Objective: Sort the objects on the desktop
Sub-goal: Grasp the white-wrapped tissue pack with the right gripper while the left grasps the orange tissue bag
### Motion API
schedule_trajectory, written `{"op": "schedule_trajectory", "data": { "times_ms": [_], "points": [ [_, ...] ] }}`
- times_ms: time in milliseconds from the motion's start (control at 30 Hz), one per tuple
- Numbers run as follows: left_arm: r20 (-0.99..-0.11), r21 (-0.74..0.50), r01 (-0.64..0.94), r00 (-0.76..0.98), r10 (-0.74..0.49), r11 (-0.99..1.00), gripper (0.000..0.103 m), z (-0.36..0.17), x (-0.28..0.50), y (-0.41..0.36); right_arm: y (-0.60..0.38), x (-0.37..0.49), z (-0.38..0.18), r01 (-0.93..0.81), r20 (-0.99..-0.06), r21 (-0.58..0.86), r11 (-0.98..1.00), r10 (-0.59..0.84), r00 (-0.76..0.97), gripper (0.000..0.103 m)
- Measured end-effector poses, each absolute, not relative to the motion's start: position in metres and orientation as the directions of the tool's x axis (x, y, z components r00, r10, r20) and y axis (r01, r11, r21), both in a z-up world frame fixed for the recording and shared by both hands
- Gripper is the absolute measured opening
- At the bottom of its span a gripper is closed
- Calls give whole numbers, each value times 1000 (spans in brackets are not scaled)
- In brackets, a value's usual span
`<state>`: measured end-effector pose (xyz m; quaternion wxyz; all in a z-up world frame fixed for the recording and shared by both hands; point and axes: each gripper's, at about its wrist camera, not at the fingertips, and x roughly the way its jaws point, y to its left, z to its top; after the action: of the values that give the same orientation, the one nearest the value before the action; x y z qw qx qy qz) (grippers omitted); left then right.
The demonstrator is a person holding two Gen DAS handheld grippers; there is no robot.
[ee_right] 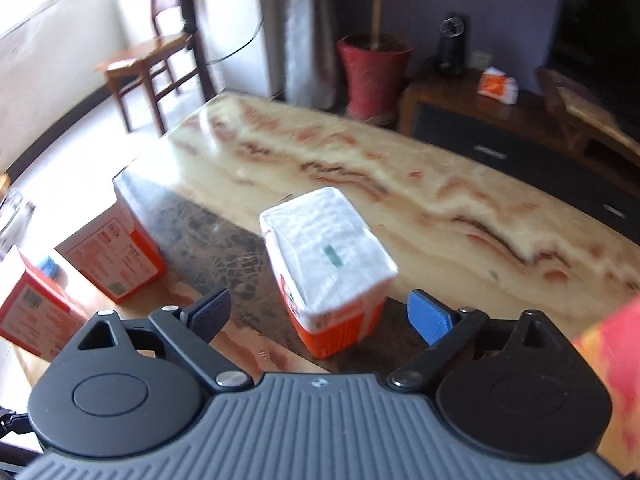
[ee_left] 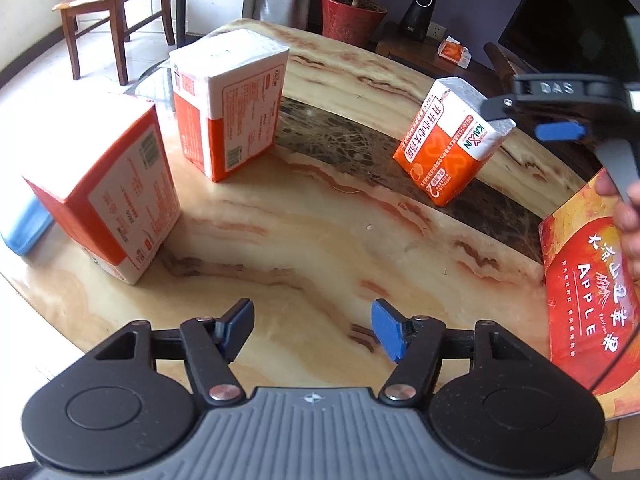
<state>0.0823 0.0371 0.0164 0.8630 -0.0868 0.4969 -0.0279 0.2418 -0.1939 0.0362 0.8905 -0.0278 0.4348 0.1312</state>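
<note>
With the right hand-held gripper (ee_right: 319, 316) wide open over the tissue pack (ee_right: 326, 268) near the table's (ee_left: 320, 232) right edge, centre the pack between both pads before squeezing; left hand-held gripper (ee_left: 312, 326) wide, empty.

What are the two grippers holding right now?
Nothing. The left gripper is open over bare table; the right gripper is open around the tissue pack, not squeezing it.

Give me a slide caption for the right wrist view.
Open right gripper poised over an upright orange-and-white tissue pack on the marble-patterned table.
</note>
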Motion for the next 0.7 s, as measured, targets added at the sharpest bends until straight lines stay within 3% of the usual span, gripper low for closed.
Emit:
{"op": "schedule_trajectory", "data": {
  "times_ms": [200,567,700],
  "points": [
    [-860,-213,-40,481,-168,976,66,11,90,32,-180,271,18,-331,-829,-27,943,164,534,95],
    [-875,-219,-32,449,-182,975,67,2,97,19,-176,312,-17,-324,-888,45,945,186,420,95],
    [-877,-208,-37,450,-170,977,67,0,98,19,-175,311,-27,-308,-894,39,951,171,414,84]
  ]
}}
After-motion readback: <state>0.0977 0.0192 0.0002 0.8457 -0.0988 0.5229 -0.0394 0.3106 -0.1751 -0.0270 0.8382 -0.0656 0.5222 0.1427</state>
